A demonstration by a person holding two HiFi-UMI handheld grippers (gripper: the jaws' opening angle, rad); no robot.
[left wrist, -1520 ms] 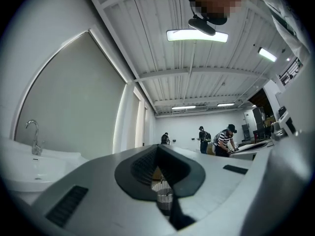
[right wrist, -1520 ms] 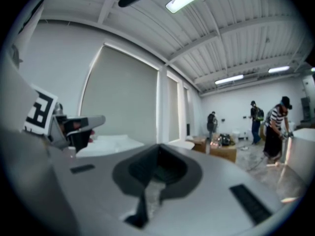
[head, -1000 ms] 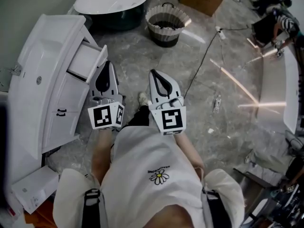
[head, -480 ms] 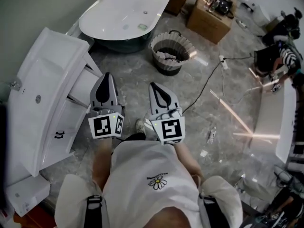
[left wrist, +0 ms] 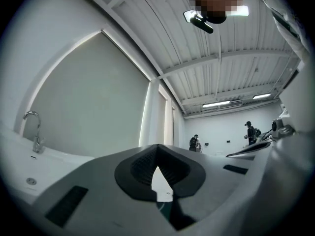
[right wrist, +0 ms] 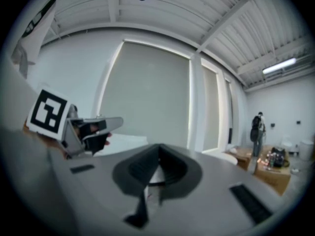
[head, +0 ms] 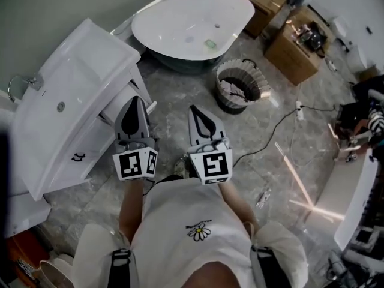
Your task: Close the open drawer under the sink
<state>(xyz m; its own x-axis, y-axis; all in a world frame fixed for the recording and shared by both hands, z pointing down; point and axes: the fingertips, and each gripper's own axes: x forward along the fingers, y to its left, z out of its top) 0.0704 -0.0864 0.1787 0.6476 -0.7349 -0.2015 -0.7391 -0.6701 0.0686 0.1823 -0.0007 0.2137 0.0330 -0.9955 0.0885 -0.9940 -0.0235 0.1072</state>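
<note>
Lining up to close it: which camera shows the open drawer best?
The head view: the drawer juts from under the sink, partly behind the left tool. The left gripper view shows only the sink's top and faucet; the right gripper view shows no drawer.

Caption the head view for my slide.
Left gripper and right gripper, both shut and empty, hover near the open drawer under the sink.
</note>
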